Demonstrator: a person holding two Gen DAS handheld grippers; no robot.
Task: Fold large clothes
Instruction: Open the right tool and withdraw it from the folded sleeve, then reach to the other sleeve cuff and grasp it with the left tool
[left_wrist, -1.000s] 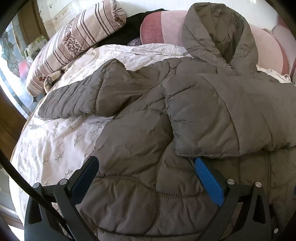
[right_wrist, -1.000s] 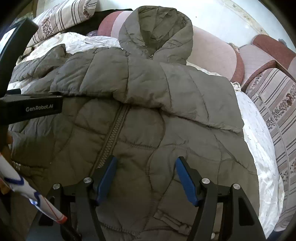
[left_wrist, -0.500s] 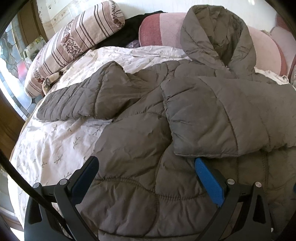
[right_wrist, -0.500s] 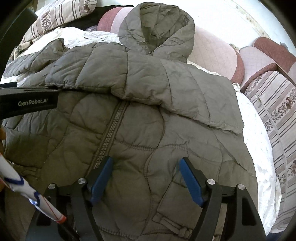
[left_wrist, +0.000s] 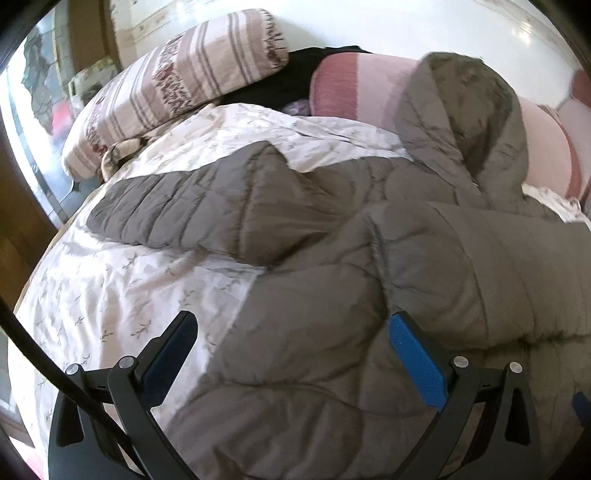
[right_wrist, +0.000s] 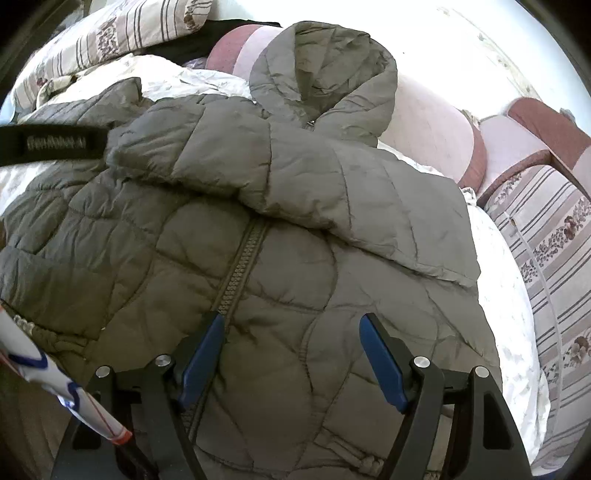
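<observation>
A grey-brown quilted hooded jacket (left_wrist: 317, 314) lies front up on a bed; it also shows in the right wrist view (right_wrist: 295, 266). One sleeve (right_wrist: 332, 192) is folded across the chest. The other sleeve (left_wrist: 192, 210) stretches out to the left over the sheet. The hood (left_wrist: 465, 122) rests against pink cushions. My left gripper (left_wrist: 291, 328) is open and empty above the jacket's left side. My right gripper (right_wrist: 291, 325) is open and empty above the lower front, by the zip (right_wrist: 240, 266). The left gripper's body (right_wrist: 51, 142) shows at the left of the right wrist view.
The bed has a white floral sheet (left_wrist: 110, 295). A striped pillow (left_wrist: 177, 99) lies at the back left, pink cushions (right_wrist: 424, 125) along the wall, and striped bedding (right_wrist: 554, 258) at the right. A dark garment (left_wrist: 280, 85) sits behind the pillow.
My left gripper has moved left and forward toward the outstretched sleeve. My right gripper has shifted a little forward over the jacket. Both stay open.
</observation>
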